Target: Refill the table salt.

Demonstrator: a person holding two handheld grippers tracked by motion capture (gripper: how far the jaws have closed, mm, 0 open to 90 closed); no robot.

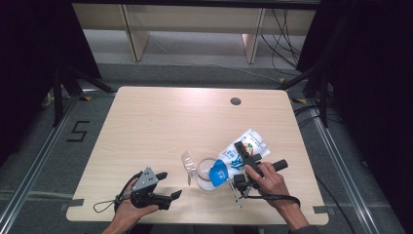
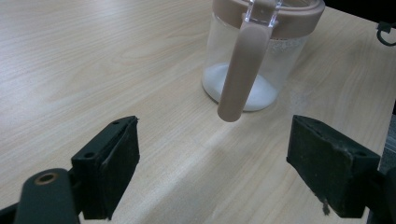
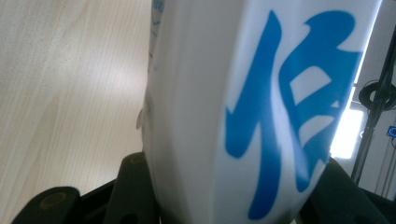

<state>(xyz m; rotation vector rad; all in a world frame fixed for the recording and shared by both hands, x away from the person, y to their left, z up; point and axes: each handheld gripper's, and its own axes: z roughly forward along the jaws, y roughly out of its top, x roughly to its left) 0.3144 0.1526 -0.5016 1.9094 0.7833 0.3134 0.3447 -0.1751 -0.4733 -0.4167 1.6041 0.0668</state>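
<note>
The step in hand looks like pouring: the right gripper (image 1: 242, 163) grasps a white pouch with blue lettering (image 1: 239, 155) and holds it tilted over a clear jar (image 1: 207, 171) that stands near the front edge of the tabletop (image 1: 160, 122), just right of its middle; in the right gripper view the pouch (image 3: 261, 107) sits squeezed between the two black jaws, its printed side bulging toward the camera, so the grip reads as firm; the blue end of the pouch hangs low over the jar's mouth in the high view, though whether anything is flowing I cannot tell; the jar (image 2: 254, 65), seen from the left gripper view, has a brown rim and a brown handle hanging down its side, and a layer of white powder or grains lies on its bottom, so I judge the filling begun but far from full; a clear lid-like piece (image 1: 188, 165) lies or leans just left of the jar; the left gripper (image 1: 168, 185) rests released near the front left of the tabletop, its jaws wide apart and pointing at the jar with nothing between them; the next move, as I judge it, calls for keeping the pouch's opening above the jar's mouth and tipping it further without loosening the squeeze, while the left gripper could close in to steady the jar by its handle or wall if it threatens to shift.
</note>
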